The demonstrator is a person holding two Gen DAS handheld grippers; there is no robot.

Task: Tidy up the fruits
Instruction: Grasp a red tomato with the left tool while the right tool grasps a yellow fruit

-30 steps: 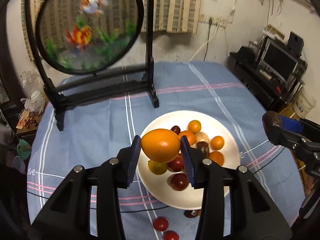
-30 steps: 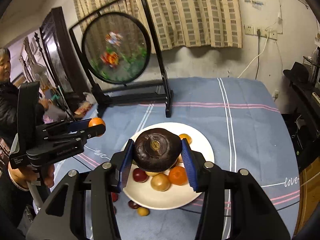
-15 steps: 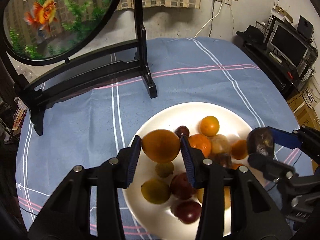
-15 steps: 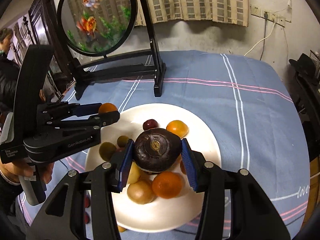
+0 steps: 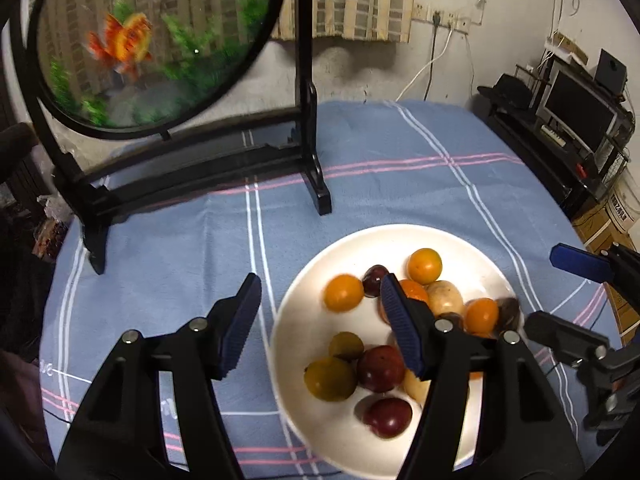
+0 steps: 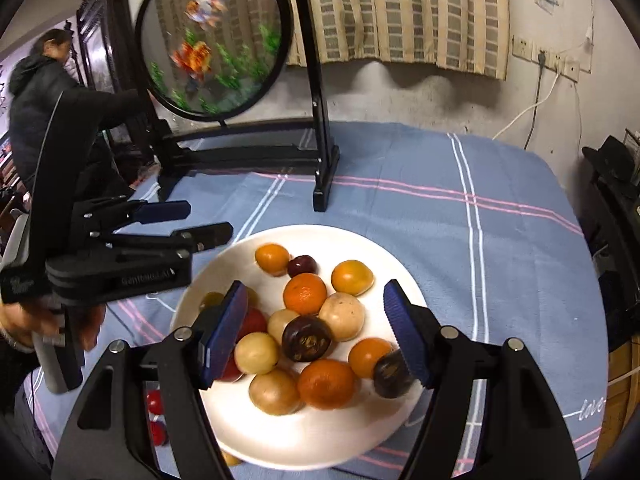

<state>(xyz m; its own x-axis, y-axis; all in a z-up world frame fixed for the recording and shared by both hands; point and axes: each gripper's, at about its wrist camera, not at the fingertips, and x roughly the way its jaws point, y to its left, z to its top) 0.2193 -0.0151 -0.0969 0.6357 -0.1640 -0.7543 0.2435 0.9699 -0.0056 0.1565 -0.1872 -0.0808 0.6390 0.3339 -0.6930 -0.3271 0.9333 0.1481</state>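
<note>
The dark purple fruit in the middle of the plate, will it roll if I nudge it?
Probably. The dark purple fruit looks round and sits atop neighbouring fruit, so a nudge may tumble it. The white plate has only a shallow rim, so it could escape. Its skin looks smooth, possibly slippery.

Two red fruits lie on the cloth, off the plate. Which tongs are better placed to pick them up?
Probably left. The red fruits lie left of the plate, on the side where the open left tongs hang; the open right tongs sit over the plate.

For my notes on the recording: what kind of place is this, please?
Probably a lived-in home room. A table under a blue striped cloth holds a white plate of fruit, a decorative goldfish screen stands behind, and a curtain hangs on the wall.
</note>
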